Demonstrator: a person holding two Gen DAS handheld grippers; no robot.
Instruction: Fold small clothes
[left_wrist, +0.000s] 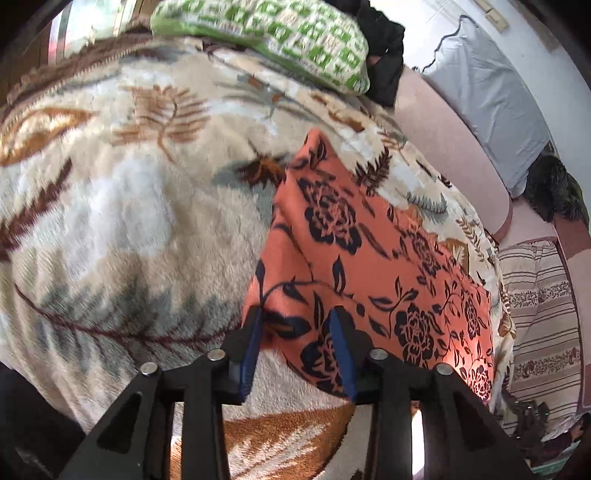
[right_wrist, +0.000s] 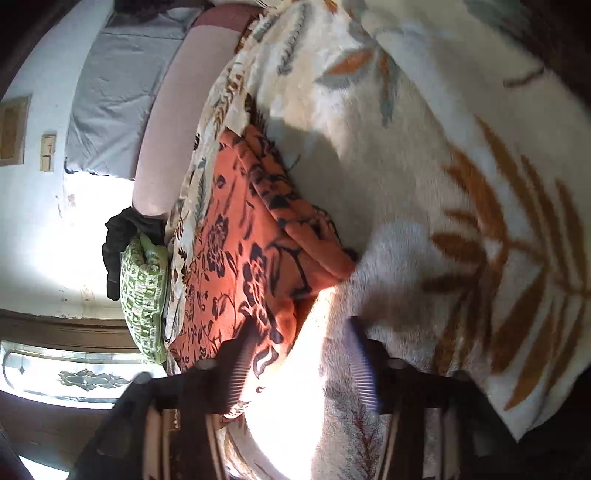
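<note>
An orange cloth with a dark flower print (left_wrist: 373, 258) lies folded on a fluffy leaf-patterned blanket (left_wrist: 122, 206). My left gripper (left_wrist: 297, 325) is open, its blue pads (left_wrist: 341, 350) straddling the cloth's near corner. In the right wrist view the same cloth (right_wrist: 251, 251) lies left of centre on the blanket (right_wrist: 424, 166). My right gripper (right_wrist: 301, 332) is open at the cloth's near edge, its left finger (right_wrist: 242, 358) over the cloth and its right finger over the blanket.
A green and white patterned pillow (left_wrist: 295, 37) lies at the far end of the bed, with dark clothing (left_wrist: 384, 55) beside it. A pink headboard (left_wrist: 454, 147) and a grey pillow (left_wrist: 491, 110) stand on the right. A striped cloth (left_wrist: 543, 314) lies below them.
</note>
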